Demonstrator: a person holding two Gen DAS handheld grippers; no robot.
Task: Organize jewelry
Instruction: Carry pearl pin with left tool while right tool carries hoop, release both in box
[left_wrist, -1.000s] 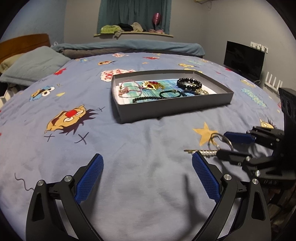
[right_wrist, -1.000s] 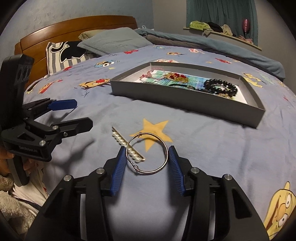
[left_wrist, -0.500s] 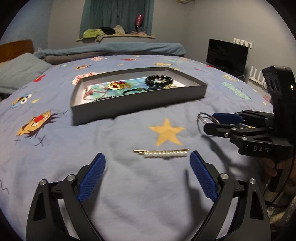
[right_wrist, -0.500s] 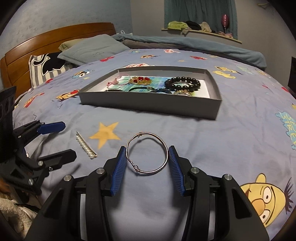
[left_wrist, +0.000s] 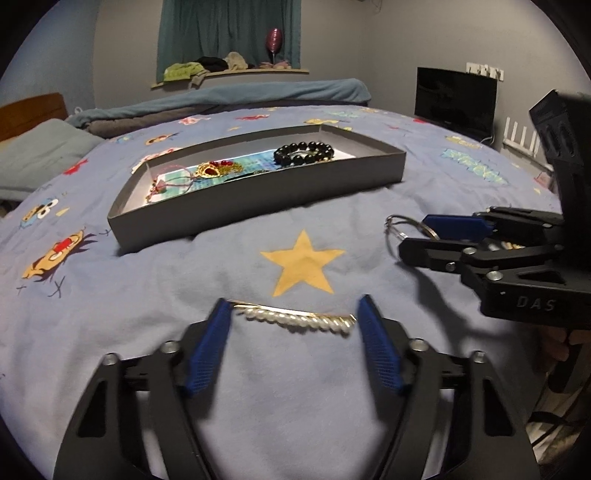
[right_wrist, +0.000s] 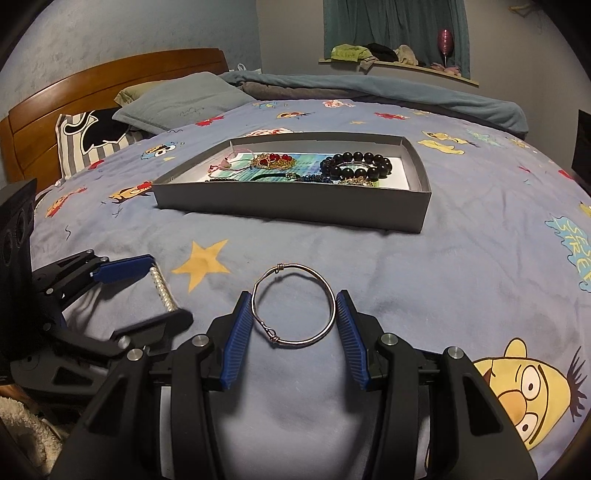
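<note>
Straddling the gold-backed pearl hair clip (left_wrist: 297, 320) endwise, the left gripper (left_wrist: 293, 343), fingers spread, should pinch squarely; right gripper (right_wrist: 294, 325) pinches the thin silver wire bangle (right_wrist: 293, 305).

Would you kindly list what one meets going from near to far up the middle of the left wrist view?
left gripper → pearl hair clip → yellow star print → grey jewelry tray → folded blue blanket → window shelf → teal curtain

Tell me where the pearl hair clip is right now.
The pearl hair clip lies on the blue bedspread between the fingertips of the left gripper, just in front of the yellow star print and well short of the grey tray.
</note>
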